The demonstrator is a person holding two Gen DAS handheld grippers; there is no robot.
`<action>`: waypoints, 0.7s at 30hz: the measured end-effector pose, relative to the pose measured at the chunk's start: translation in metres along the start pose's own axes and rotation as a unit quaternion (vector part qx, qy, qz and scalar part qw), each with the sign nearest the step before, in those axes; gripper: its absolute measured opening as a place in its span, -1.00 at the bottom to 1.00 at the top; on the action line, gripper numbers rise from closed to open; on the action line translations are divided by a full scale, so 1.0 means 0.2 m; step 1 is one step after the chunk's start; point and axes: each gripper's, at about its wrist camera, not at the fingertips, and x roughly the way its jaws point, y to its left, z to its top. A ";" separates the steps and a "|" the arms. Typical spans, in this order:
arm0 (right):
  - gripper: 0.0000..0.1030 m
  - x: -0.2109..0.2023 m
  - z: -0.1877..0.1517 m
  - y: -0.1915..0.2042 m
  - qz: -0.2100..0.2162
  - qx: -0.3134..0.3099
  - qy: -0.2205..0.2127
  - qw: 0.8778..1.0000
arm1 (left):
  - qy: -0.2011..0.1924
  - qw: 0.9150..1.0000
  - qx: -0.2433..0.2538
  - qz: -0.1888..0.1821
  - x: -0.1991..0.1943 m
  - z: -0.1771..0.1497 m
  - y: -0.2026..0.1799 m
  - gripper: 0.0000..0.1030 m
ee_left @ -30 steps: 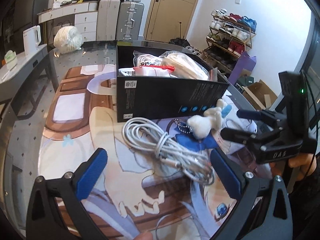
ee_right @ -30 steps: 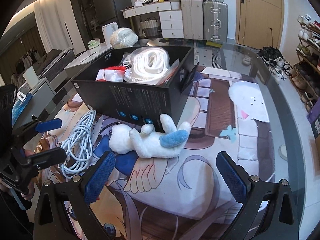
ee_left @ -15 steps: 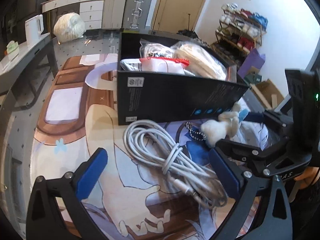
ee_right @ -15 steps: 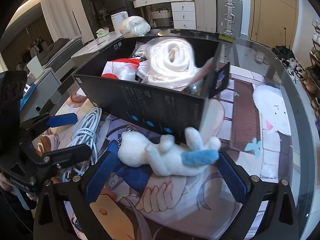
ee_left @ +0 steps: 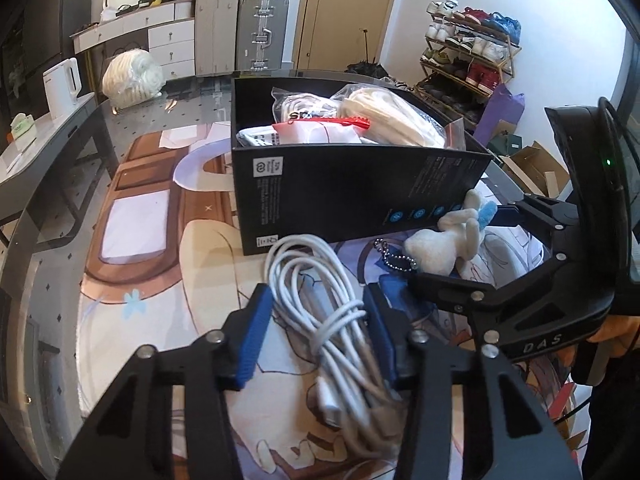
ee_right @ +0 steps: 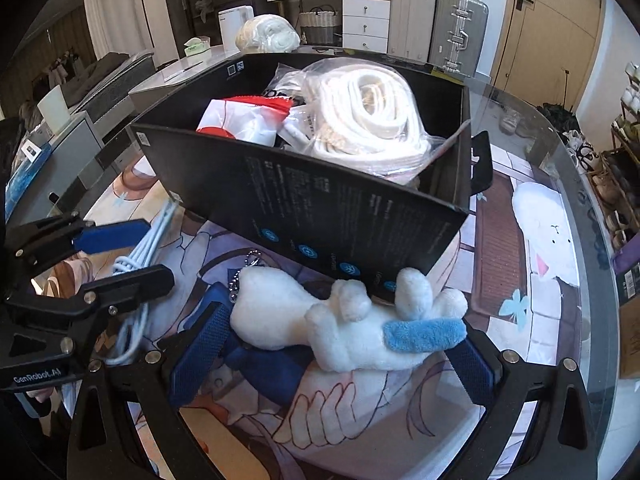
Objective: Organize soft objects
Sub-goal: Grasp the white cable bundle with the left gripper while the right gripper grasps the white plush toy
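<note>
Covering most of the bench is one printed mat, and on it stands one black box, already packed with three bagged soft things so they stay together: a rope coil, a red-edged pouch and a third bag behind. Two loose items lie just in front of its near wall, probably waiting to go in. One is a white cable bundle; the left tongs straddle it and are closing, the cable between the blue pads, which seem to reach its strands. The other is one white plush toy with a blue ear and a bead chain, lying against the box; the right tongs stand wide around it, not yet gripping.
</note>
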 end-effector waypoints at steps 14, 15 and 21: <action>0.64 -0.08 -0.10 -0.03 -0.001 0.007 -0.018 1.000 | -0.018 1.000 -0.003 -0.021 -0.05 -0.02 0.00 -0.40; 0.64 -0.09 -0.11 -0.04 0.001 0.007 -0.018 1.000 | -0.019 1.000 -0.003 -0.022 -0.05 -0.03 0.00 -0.43; 0.64 -0.19 -0.16 -0.04 0.001 0.010 -0.032 0.999 | -0.033 0.999 -0.003 -0.023 -0.09 -0.03 0.01 -0.45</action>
